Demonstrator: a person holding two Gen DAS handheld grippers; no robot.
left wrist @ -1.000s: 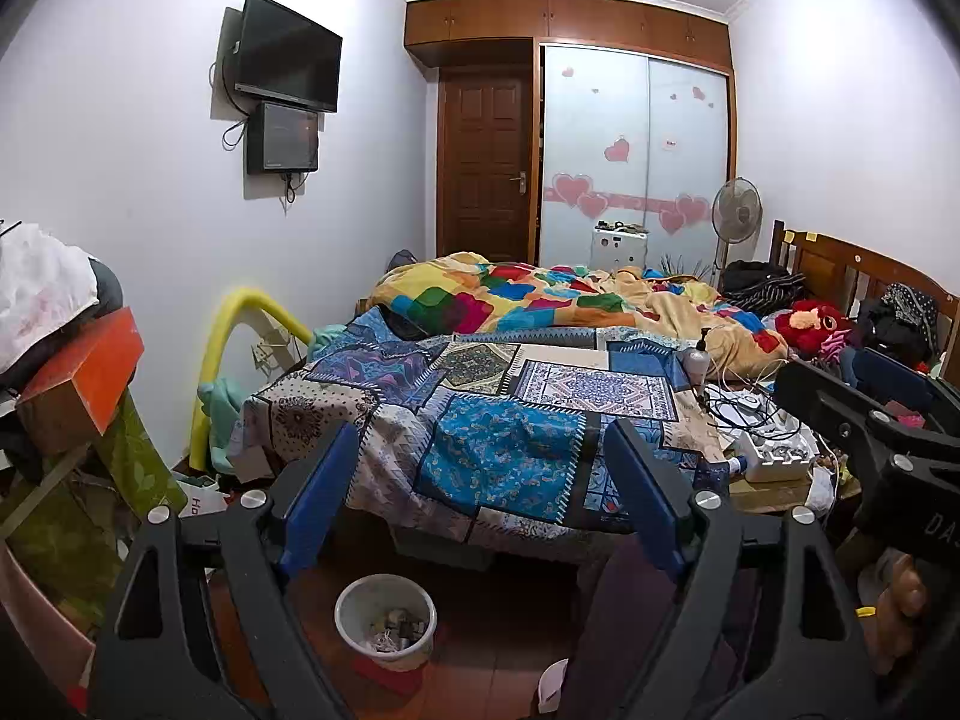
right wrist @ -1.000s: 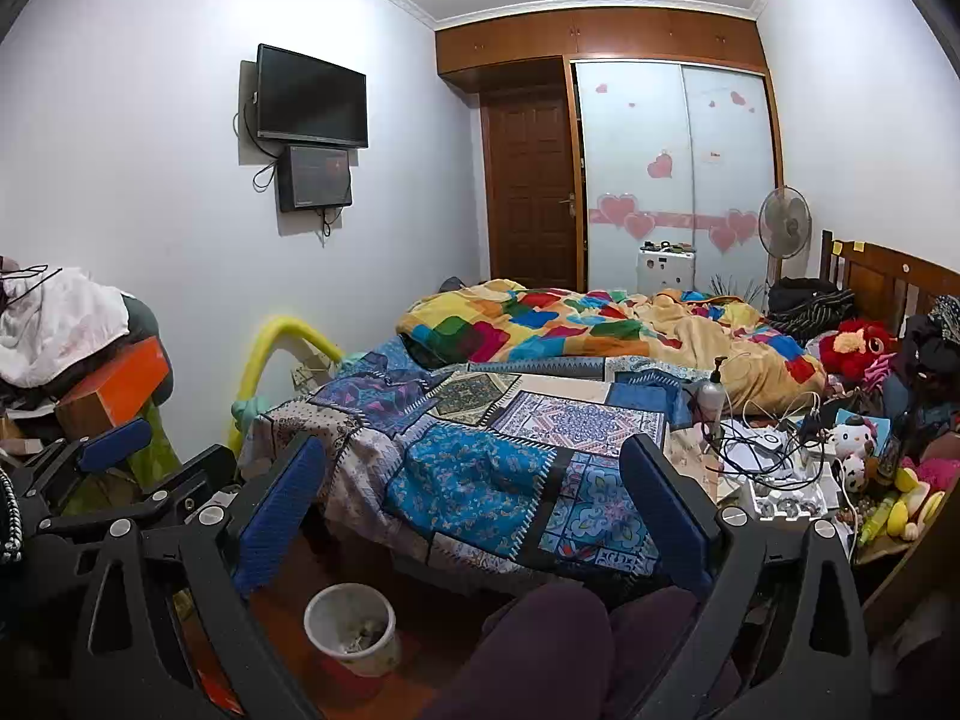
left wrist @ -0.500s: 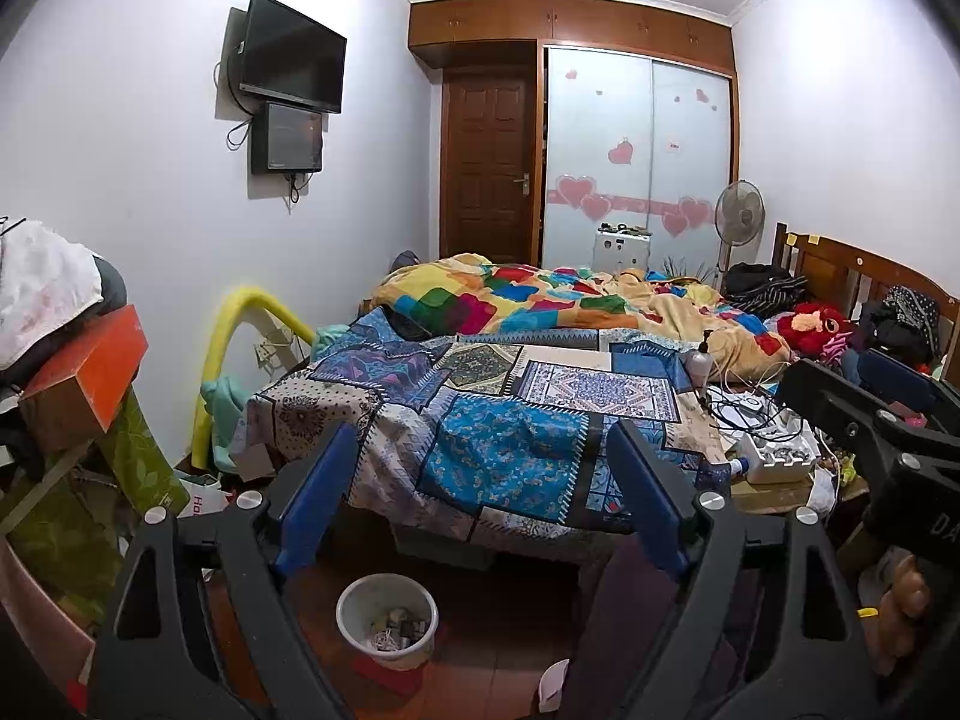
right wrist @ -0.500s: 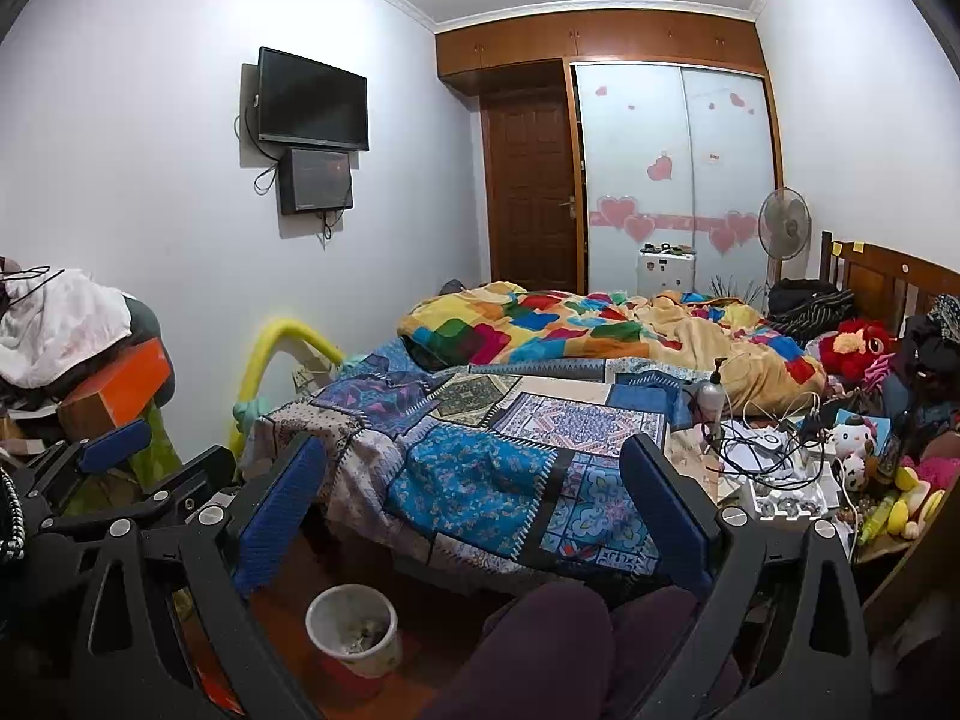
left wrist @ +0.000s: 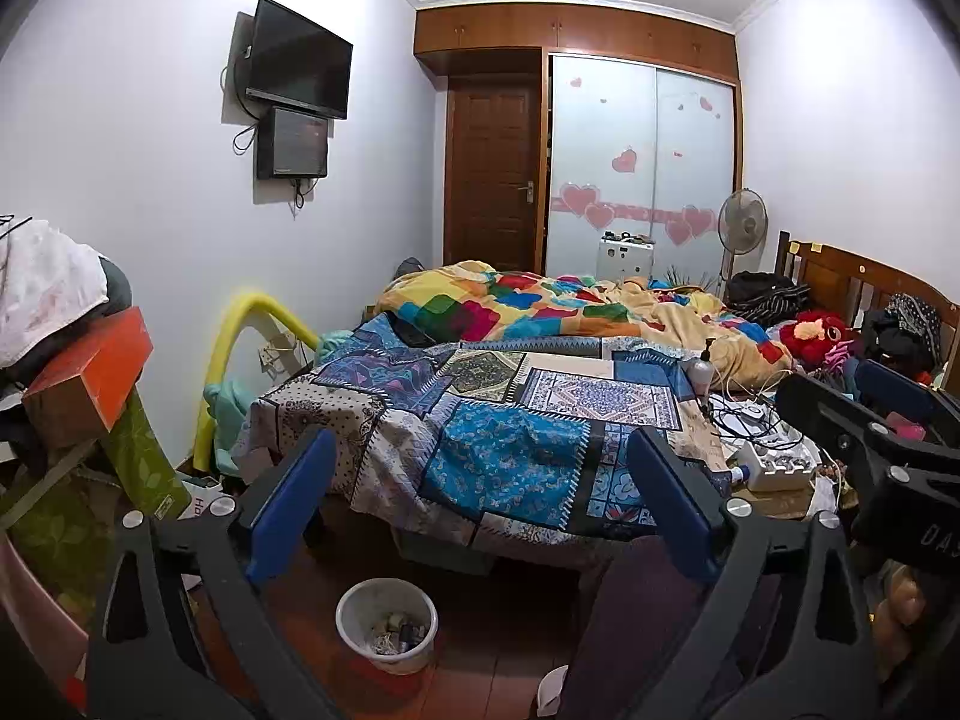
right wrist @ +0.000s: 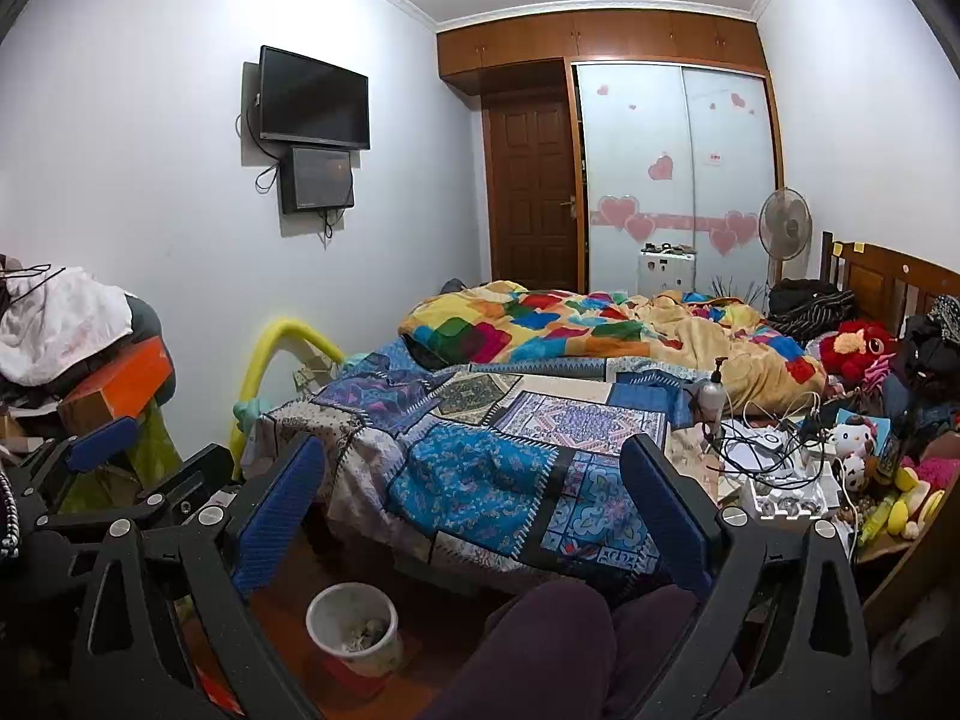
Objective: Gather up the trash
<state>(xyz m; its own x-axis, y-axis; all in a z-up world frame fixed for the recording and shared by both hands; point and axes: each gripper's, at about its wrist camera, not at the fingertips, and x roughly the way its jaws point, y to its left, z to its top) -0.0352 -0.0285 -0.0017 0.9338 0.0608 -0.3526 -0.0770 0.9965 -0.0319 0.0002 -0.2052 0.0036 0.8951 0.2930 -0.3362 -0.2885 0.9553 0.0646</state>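
Note:
A white waste bin with scraps inside stands on the red-brown floor in front of the bed; the right wrist view also shows the bin. My left gripper hangs above it toward the quilt, its blue-padded jaws opening wide with nothing between them. In the right wrist view the left gripper shows at the left edge. My right gripper is open and empty, level with the bed's near edge. A small white object lies on the floor by the bin.
A bed with a patchwork quilt fills the middle. A cluttered side table with cables, a power strip and a pump bottle stands at the right. Boxes and clothes pile up at the left. A person's knees sit below.
The left gripper's jaws have spread wider apart. Neither hand has shifted, and the right gripper looks the same.

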